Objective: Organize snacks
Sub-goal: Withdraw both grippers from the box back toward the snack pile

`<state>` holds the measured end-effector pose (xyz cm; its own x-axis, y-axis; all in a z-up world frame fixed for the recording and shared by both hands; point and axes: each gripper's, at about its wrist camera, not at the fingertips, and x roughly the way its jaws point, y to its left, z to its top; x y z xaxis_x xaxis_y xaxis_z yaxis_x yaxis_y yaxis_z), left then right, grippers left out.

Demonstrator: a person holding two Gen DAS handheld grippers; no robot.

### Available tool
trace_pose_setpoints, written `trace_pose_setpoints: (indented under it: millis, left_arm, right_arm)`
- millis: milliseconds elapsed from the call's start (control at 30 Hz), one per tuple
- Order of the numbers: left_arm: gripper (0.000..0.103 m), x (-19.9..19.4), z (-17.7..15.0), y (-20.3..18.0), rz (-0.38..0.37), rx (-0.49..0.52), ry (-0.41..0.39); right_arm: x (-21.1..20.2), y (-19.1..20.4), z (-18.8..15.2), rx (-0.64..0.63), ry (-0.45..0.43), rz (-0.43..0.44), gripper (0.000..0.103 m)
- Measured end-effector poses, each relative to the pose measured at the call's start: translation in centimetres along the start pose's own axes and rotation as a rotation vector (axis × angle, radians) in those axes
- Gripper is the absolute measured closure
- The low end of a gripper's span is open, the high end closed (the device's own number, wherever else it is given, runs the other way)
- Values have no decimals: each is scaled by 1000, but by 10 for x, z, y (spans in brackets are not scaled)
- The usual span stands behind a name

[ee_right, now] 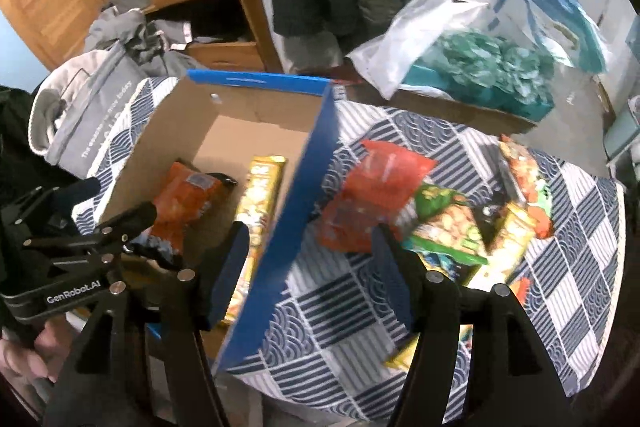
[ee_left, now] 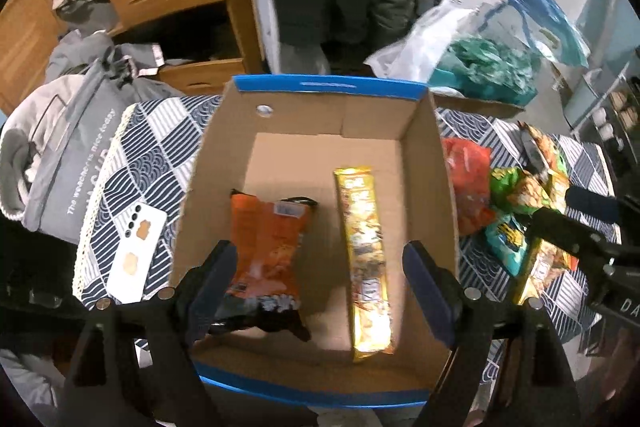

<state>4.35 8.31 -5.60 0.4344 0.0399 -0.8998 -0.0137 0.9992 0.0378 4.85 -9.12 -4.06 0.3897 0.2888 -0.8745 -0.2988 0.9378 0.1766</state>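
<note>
So we've got the left hand-held gripper (ee_left: 320, 279) hovering spread wide over the cardboard box (ee_left: 304, 123), right hand-held gripper (ee_right: 308, 267) also empty, gaping beside the snack pile (ee_right: 448, 223) mid-surface.

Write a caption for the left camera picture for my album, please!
Open left hand-held gripper hovering over a cardboard box holding an orange snack bag and a long yellow packet.

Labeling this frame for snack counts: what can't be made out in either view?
- Snack pile, right wrist view: motion blur and overlap leave the packet count unclear.
- Same pile, left wrist view: the right hand-held gripper and the cardboard box wall cover part of it.
- Orange bag, left wrist view: near end hidden behind the left hand-held gripper finger.
- Packet print: too blurred to read.
</note>
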Motion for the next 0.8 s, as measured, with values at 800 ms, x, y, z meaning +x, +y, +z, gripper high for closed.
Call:
trace_pose_setpoints:
  millis: [800]
  left_arm:
    - [17, 12, -10, -120, -87, 157, 72]
  right_arm:
    - [-23, -126, -57, 173, -1, -101, 33]
